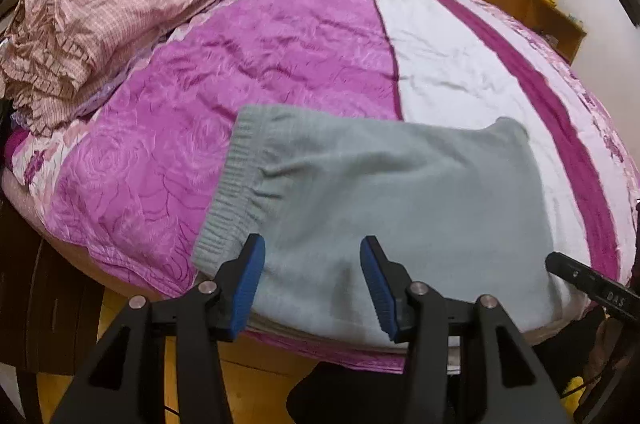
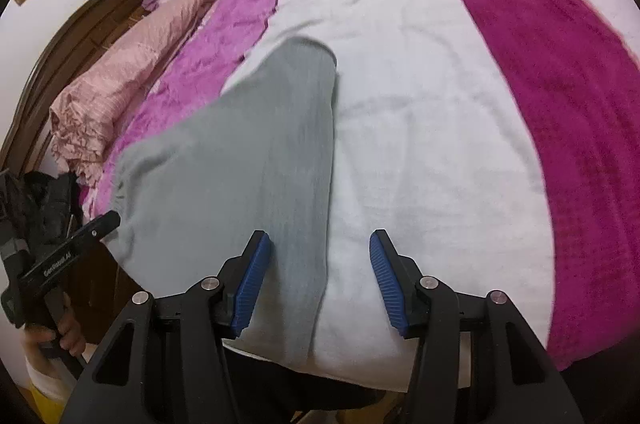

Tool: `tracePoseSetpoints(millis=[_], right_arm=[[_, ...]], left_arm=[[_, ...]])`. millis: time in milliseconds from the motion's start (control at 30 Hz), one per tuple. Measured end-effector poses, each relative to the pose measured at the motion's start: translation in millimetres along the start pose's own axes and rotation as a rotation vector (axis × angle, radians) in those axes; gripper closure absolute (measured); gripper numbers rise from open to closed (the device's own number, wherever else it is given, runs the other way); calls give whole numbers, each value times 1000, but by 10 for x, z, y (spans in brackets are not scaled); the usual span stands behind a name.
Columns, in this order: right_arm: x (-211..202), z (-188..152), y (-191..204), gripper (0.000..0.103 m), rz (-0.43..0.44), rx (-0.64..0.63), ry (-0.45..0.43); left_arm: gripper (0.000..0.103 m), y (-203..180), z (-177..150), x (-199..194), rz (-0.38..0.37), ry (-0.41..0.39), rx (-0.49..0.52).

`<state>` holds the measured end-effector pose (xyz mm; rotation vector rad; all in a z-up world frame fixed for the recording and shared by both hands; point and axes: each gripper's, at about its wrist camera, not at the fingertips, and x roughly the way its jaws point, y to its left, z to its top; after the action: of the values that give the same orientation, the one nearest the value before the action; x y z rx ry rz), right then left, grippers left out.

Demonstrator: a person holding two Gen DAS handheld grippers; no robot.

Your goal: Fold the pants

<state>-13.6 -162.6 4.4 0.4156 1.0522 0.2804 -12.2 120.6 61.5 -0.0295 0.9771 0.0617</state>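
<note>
Grey pants (image 1: pixel 384 208) lie folded compact on bed (image 1: pixel 248 64), just ahead of both grippers. Left gripper (image 1: pixel 312 284), right gripper (image 2: pixel 316 280): jaws apart, empty. Folding looks nearly done; perhaps final tidy left.

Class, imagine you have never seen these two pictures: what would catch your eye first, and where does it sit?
The grey pants lie flat at the near edge of the bed, partly on the white stripe of the vivid pink bedspread. The open left gripper and right gripper hover just before them. A crumpled pink quilt is piled by the headboard.
</note>
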Motion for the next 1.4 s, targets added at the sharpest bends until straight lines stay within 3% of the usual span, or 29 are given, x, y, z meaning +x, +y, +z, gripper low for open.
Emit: tracePoseSetpoints(millis=[133, 233, 433, 900, 1200, 1400], right_arm=[[27, -10, 38, 57, 31, -24, 9], [101, 33, 58, 57, 138, 1, 40], [214, 4, -82, 57, 239, 70, 44], [248, -61, 119, 57, 162, -72, 14], [215, -72, 128, 57, 149, -72, 24], [173, -27, 50, 78, 175, 53, 12]], left_arm=[[50, 69, -81, 159, -5, 37, -24], [50, 60, -101, 192, -3, 31, -16], [50, 54, -122, 196, -6, 17, 0], [50, 65, -137, 172, -7, 21, -29], [50, 70, -183, 41, -27, 24, -55], [50, 74, -223, -71, -31, 16, -56]])
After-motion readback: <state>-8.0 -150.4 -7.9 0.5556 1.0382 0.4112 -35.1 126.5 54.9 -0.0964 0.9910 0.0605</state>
